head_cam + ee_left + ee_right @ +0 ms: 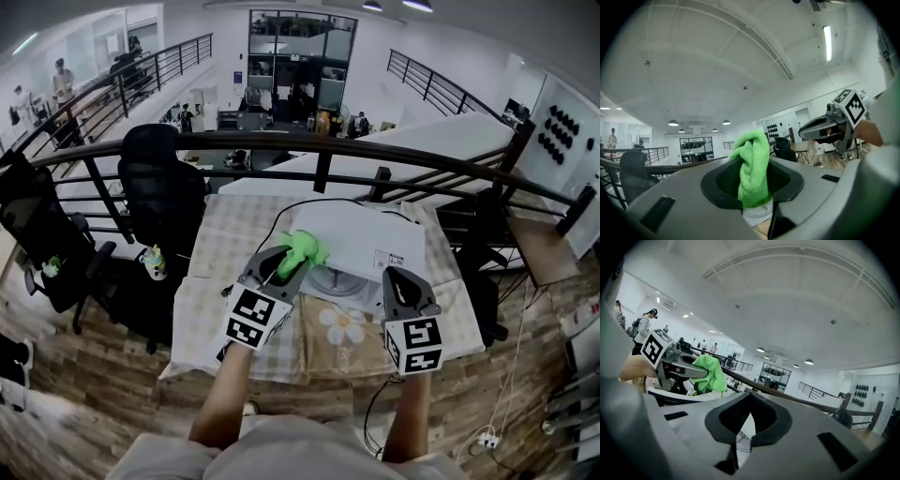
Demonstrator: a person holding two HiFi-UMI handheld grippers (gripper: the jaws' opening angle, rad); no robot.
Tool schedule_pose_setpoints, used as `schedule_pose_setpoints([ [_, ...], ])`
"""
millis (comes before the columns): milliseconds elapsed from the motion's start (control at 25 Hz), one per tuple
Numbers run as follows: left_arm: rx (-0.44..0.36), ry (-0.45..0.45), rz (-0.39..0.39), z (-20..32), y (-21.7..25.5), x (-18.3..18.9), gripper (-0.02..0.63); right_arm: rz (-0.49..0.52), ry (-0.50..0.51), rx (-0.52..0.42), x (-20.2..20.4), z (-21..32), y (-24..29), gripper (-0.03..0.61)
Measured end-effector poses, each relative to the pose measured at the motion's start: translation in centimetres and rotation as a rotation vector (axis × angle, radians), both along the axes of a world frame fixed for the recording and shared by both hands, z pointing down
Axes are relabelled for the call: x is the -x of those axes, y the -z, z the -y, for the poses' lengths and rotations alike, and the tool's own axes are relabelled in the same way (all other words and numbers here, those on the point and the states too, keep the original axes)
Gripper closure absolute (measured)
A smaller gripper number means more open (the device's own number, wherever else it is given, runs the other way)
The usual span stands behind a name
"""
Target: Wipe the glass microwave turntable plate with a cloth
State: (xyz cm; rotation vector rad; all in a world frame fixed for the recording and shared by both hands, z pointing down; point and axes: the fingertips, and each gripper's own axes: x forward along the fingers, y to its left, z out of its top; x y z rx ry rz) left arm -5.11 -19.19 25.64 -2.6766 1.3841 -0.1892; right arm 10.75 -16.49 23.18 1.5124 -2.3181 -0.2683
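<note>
In the head view the glass turntable plate [339, 280] lies on the table in front of the white microwave [361, 242]. My left gripper [292, 262] is shut on a bright green cloth [303, 250], held just left of and above the plate. The left gripper view shows the cloth [752, 171] bunched upright between the jaws of my left gripper [753, 187]. My right gripper [399, 278] hovers at the plate's right side. Its jaws [749, 404] are shut with nothing between them. From there the left gripper [675, 363] and the cloth [708, 372] appear at the left.
A checked tablecloth [230, 248] covers the table, with a tan flower-print mat [342, 328] at its front edge. A black office chair [161, 192] stands at the left. A dark railing [328, 150] runs behind the table. A cable [281, 211] trails from the microwave.
</note>
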Motion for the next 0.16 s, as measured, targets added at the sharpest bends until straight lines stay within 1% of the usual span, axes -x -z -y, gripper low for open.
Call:
schedule_pose_setpoints([
  [160, 0.002, 0.003, 0.006, -0.12, 0.04, 0.28, 0.483, -0.001, 0.0, 0.002, 0.31, -0.13, 0.04, 0.566],
])
